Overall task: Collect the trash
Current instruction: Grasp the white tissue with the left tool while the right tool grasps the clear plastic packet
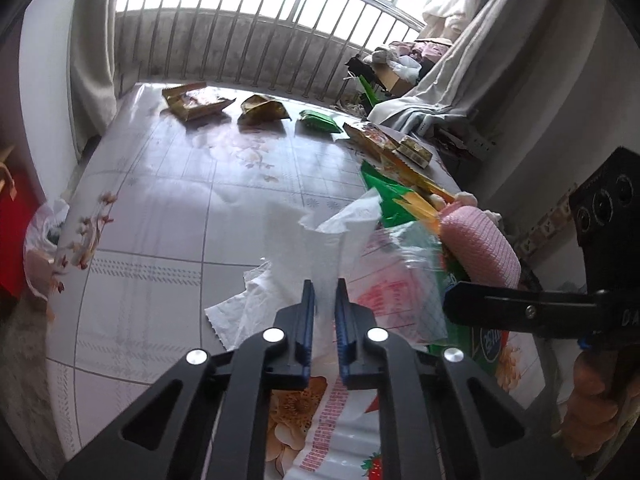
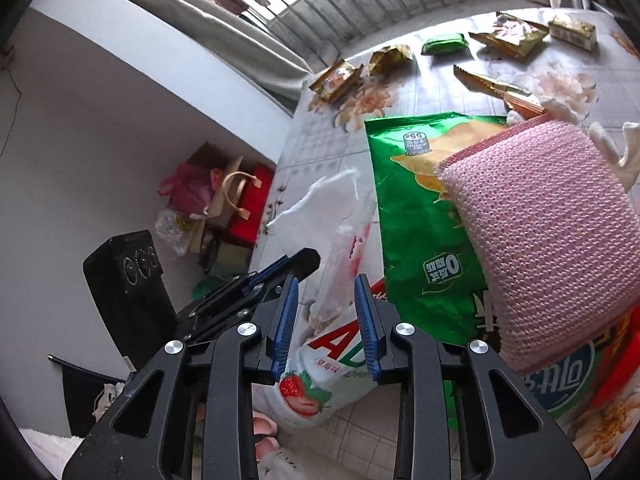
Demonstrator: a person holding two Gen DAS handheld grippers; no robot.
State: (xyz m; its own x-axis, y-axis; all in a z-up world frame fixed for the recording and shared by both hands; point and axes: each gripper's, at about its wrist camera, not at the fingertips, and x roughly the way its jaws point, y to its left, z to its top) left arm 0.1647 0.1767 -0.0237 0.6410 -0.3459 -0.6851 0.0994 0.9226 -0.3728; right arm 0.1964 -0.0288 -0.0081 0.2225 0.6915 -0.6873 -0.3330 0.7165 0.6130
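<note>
My left gripper [image 1: 324,286] is nearly shut on a crumpled white tissue [image 1: 288,280] that lies on the table. My right gripper [image 2: 326,284] is open around a thin clear plastic bag [image 2: 340,236] with red print, above a white strawberry-print wrapper [image 2: 320,380]. The bag also shows in the left wrist view [image 1: 400,292], right of the tissue. A large green chip bag [image 2: 416,216] lies right of the right gripper. Several small snack wrappers, gold [image 1: 196,102] and green [image 1: 320,120], lie at the table's far edge.
A pink knitted cloth [image 2: 540,232] lies over the chip bag. The table has a flowered plastic cover [image 1: 160,216]. A white trash bag [image 1: 38,252] hangs off the table's left edge. A balcony railing [image 1: 260,40] and curtains stand beyond. Bags and a red box [image 2: 248,208] sit on the floor.
</note>
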